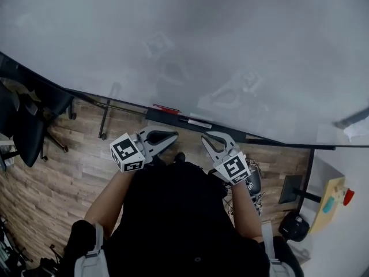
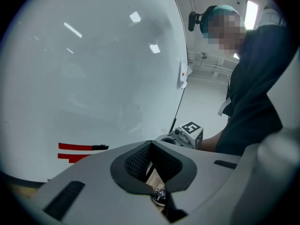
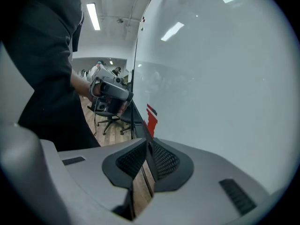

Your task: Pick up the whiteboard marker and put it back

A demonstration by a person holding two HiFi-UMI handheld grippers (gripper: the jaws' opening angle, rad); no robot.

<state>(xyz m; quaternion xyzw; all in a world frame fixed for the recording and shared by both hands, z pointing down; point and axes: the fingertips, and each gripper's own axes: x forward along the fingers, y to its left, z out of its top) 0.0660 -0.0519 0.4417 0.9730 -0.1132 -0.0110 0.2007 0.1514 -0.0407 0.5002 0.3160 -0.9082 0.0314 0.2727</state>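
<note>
the red whiteboard marker with a black cap [image 1: 166, 108] lies flat on the dark narrow ledge [image 1: 158, 118] along the foot of the large glossy white whiteboard [image 1: 202, 39]. neither tong touches it. a second marker with a pale barrel and dark ends [image 1: 196, 122] lies on the same ledge just to its right

the left gripper [image 1: 174, 135], grey plastic with black ribbed pads and a marker cube at its back, is held in front of the person's dark-clad body. it points across toward the right one, and its tips sit below the ledge, near the red marker but apart from it. in the left gripper view its jaws meet at the tips, with only a small loop of gap behind them through which the floor shows. nothing is held

the right gripper [image 1: 203, 138], built the same, points up toward the ledge, near the pale marker. its own view shows the two pads closed tip to tip, with nothing held between them

the two grippers' tips are near each other but not touching

a black office chair [image 1: 29, 126] stands on the brown wood-plank floor [image 1: 57, 178] at the far left
</note>
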